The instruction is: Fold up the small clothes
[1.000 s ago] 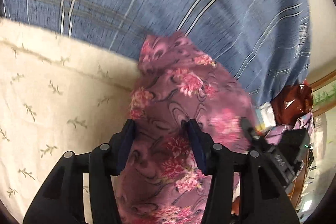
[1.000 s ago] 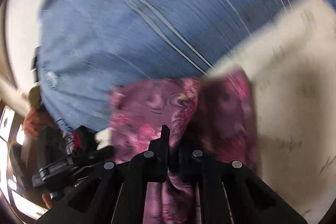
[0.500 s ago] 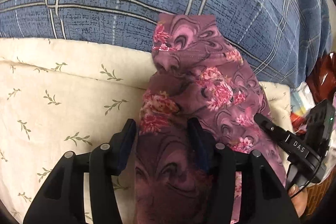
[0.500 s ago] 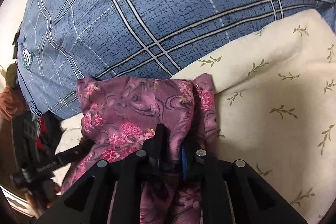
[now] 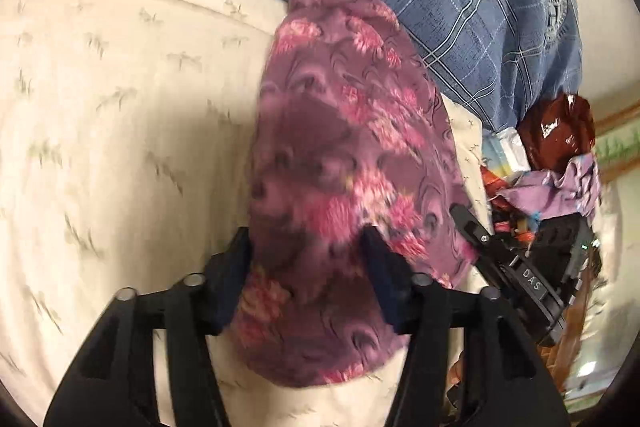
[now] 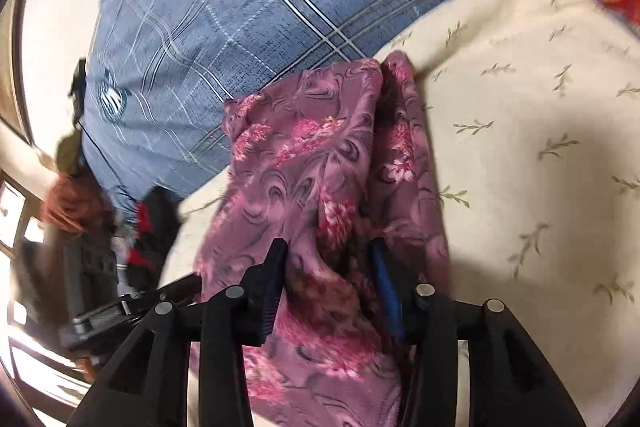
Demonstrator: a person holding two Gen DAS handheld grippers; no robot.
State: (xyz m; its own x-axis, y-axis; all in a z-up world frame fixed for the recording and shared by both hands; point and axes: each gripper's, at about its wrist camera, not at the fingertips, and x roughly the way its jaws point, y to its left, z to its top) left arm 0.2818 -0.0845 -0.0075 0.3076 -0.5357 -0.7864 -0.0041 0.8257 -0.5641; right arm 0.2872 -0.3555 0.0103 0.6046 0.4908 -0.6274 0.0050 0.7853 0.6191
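On cream bedding [image 6: 520,107], purple floral garment [image 6: 320,167] folded lengthwise

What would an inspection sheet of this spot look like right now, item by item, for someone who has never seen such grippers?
Surface: cream cloth with leaf print, bare beside the garment.
Job's things: purple floral garment, narrow, lying lengthwise on the cream cloth, its far end against the blue plaid fabric.
Clutter: reddish-brown bag and lilac cloth heaped at the edge.
Grippers: left gripper open, fingers either side of the garment; right gripper open, likewise astride it.
Cables: a thin dark cord, left in the right wrist view.
Surroundings: pale wall; the rest is blurred.
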